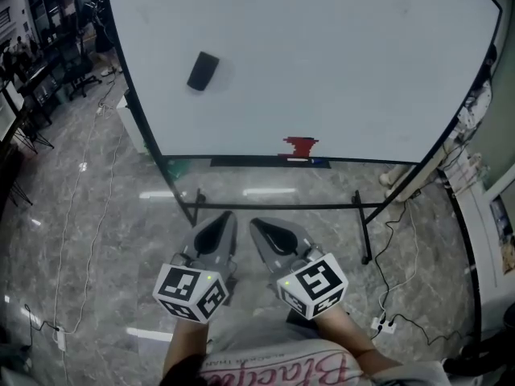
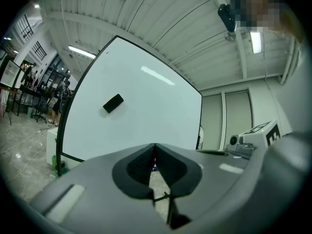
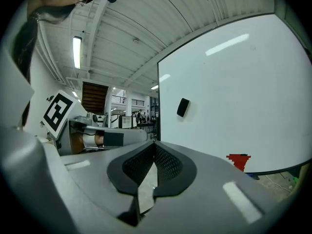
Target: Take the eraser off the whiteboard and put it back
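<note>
A black eraser (image 1: 203,71) clings tilted to the upper left of a large whiteboard (image 1: 338,63); it also shows as the eraser (image 2: 113,103) and the eraser (image 3: 183,107) in the gripper views. My left gripper (image 1: 228,219) and right gripper (image 1: 256,225) hover side by side over the floor, well short of the board. Both point level at it with jaws shut and nothing between them. The eraser is up and to the left of both.
The board stands on a black frame with a cross bar (image 1: 278,207) near the floor. A red patch (image 1: 300,146) sits by its tray (image 1: 269,162). Cables (image 1: 394,316) trail at right, desks and chairs (image 1: 48,71) at far left, a white cabinet (image 1: 495,215) at right.
</note>
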`<act>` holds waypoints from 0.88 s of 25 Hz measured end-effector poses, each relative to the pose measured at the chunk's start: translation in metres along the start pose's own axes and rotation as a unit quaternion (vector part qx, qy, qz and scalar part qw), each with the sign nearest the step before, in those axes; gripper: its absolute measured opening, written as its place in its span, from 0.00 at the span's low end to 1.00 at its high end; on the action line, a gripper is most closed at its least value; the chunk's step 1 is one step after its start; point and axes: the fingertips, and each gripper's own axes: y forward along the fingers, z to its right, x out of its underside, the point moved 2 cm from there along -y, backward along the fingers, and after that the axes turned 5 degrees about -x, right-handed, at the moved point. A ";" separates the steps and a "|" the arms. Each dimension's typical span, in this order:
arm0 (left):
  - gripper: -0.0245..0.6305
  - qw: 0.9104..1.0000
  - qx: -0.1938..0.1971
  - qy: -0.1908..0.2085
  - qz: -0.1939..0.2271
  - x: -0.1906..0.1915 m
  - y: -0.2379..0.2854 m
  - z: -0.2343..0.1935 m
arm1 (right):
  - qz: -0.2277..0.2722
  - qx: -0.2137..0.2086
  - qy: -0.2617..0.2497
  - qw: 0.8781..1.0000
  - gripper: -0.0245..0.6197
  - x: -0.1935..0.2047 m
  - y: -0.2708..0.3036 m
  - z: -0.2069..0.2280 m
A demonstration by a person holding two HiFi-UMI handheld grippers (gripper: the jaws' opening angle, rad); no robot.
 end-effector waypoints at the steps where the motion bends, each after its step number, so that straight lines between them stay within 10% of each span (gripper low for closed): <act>1: 0.04 1.000 -0.003 0.000 0.000 -0.001 0.003 -0.004 | 0.000 -0.001 0.001 1.000 0.04 0.000 0.004 0.002; 13: 0.27 0.998 -0.022 0.044 0.026 -0.047 0.068 -0.077 | 0.013 0.025 -0.002 1.000 0.04 -0.015 0.075 0.042; 22: 0.40 0.983 -0.048 0.170 0.052 -0.093 0.135 -0.110 | 0.018 0.062 -0.002 0.998 0.04 -0.021 0.109 0.076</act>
